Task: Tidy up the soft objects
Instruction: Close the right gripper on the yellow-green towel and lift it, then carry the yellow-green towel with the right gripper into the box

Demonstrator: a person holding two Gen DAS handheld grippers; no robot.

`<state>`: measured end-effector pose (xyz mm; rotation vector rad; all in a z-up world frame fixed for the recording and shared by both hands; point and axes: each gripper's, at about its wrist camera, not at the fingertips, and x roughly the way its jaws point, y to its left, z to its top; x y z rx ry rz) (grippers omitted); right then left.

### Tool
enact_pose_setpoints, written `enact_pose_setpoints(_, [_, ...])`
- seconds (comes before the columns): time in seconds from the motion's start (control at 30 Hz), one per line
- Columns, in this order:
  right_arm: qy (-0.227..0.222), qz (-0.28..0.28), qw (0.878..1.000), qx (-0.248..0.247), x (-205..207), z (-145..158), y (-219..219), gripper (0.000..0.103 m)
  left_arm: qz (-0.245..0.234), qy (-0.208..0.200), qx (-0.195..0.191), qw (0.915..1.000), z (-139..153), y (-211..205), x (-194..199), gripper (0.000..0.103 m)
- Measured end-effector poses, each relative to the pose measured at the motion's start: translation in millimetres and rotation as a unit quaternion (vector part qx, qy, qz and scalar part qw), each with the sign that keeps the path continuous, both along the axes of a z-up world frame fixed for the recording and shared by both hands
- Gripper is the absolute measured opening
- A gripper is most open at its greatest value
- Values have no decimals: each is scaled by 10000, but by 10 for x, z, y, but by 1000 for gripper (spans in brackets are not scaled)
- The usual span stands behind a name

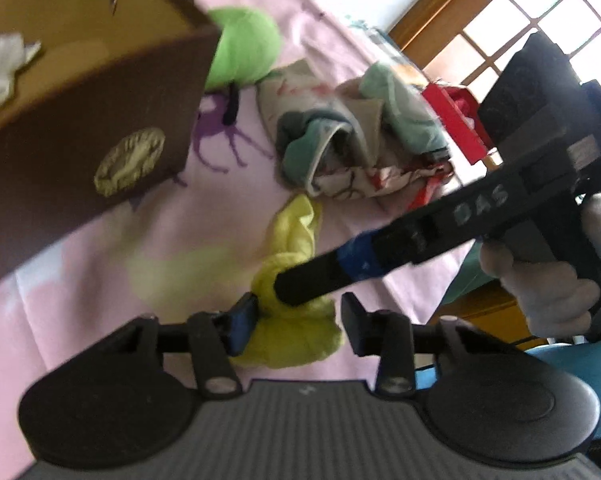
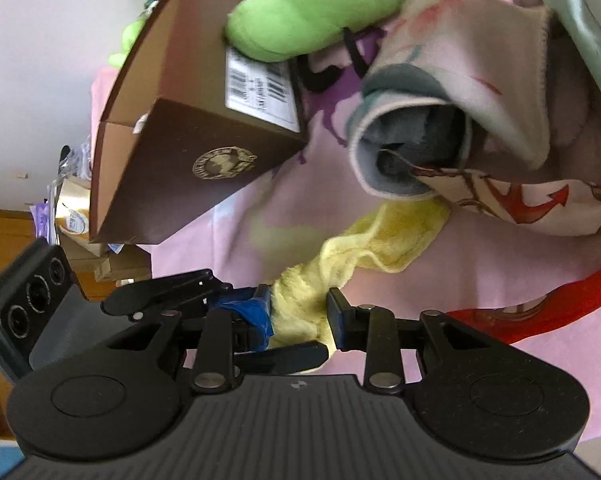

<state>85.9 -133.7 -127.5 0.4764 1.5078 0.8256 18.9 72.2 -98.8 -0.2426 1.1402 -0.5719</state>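
Yellow cloth (image 1: pixel 288 320): crumpled on pink sheet (image 1: pixel 188 216), near edge, below patterned cloth pile (image 1: pixel 340 148).
L gripper (image 1: pixel 298 320): part open, jaws either side of yellow cloth; blue-taped finger touching it, other finger just clear, no clamp.
R gripper (image 2: pixel 298 312): over same cloth, jaws close on both sides; real pinch or not, can't tell.
Box (image 1: pixel 72 120): brown, open, on sheet; white cloth (image 1: pixel 0 68) inside.
Green plush (image 2: pixel 316 4): against box.
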Motion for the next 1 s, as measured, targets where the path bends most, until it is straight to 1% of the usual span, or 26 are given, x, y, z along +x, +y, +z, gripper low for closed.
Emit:
enact_pose_setpoints(0.07, [-150, 81, 9999, -23, -43, 97, 25, 13, 7, -147, -146, 9998, 151, 57, -6, 40])
enact_pose_setpoints(0.1, [-224, 146, 9996, -13, -61, 154, 31, 12, -13, -300, -167, 9994, 252, 81, -27, 40])
enact_pose_setpoints(0.17, [-375, 130, 9991, 147, -60, 308, 21, 12, -40, -653, -242, 9976, 448, 140, -78, 39])
enact_pose_setpoints(0.23, [-581, 106, 9977, 329, -28, 493, -2, 12, 4, -849, -375, 9957, 633, 213, -84, 39])
enact_pose_setpoints(0.3, [-727, 56, 9963, 463, 3, 648, -1, 12, 48, -1152, -398, 9925, 813, 285, -116, 39])
enact_pose_setpoints(0.43, [-1319, 57, 9883, 766, 4, 1053, 73, 12, 241, -1683, -437, 9845, 1141, 465, -164, 40])
enact_pose_setpoints(0.57, [-1899, 117, 9763, 1030, 24, 1367, 243, 12, 453, -2103, -318, 9761, 1340, 652, -180, 39])
enact_pose_setpoints(0.67, [-2266, 194, 9680, 1063, 85, 1472, 433, 12, 658, -2189, -227, 9733, 1387, 781, -121, 39])
enact_pose_setpoints(0.8, [-2560, 371, 9619, 886, 161, 1524, 832, 12, 941, -2199, -81, 9709, 1384, 916, -71, 39])
enact_pose_setpoints(0.9, [-2707, 544, 9581, 758, 210, 1523, 1036, 12, 1108, -2167, -4, 9699, 1346, 1015, -29, 39])
enact_pose_setpoints(1.0, [-2704, 691, 9583, 621, 268, 1491, 1204, 12, 1258, -2102, 33, 9695, 1321, 1123, -15, 39])
